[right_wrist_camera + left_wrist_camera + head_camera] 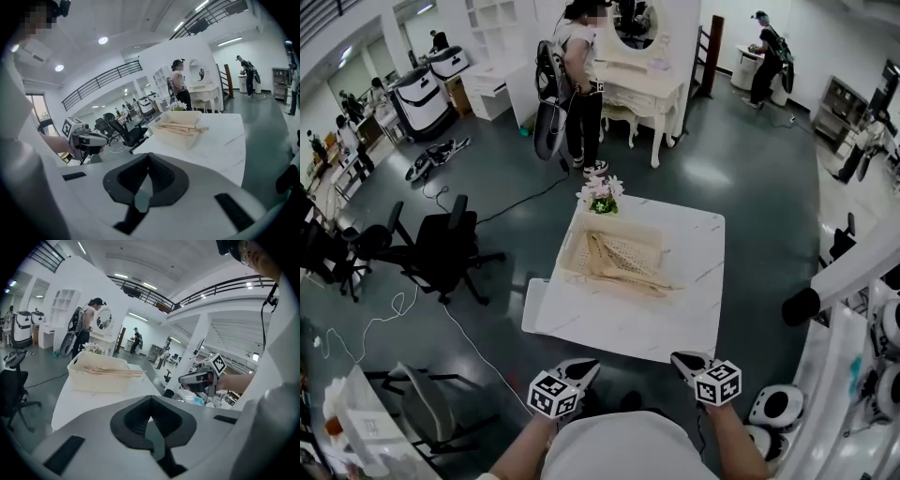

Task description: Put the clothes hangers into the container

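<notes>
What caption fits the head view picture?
Wooden hangers lie in the white container; left gripper and right gripper shut, empty.

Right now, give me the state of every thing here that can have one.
container, upright on the table, holding the hangers.
hangers, lying flat inside the container.
left tongs, shut, empty, held short of the table.
right tongs, shut, empty, held short of the table.
flowers, upright at the table's far edge.
</notes>
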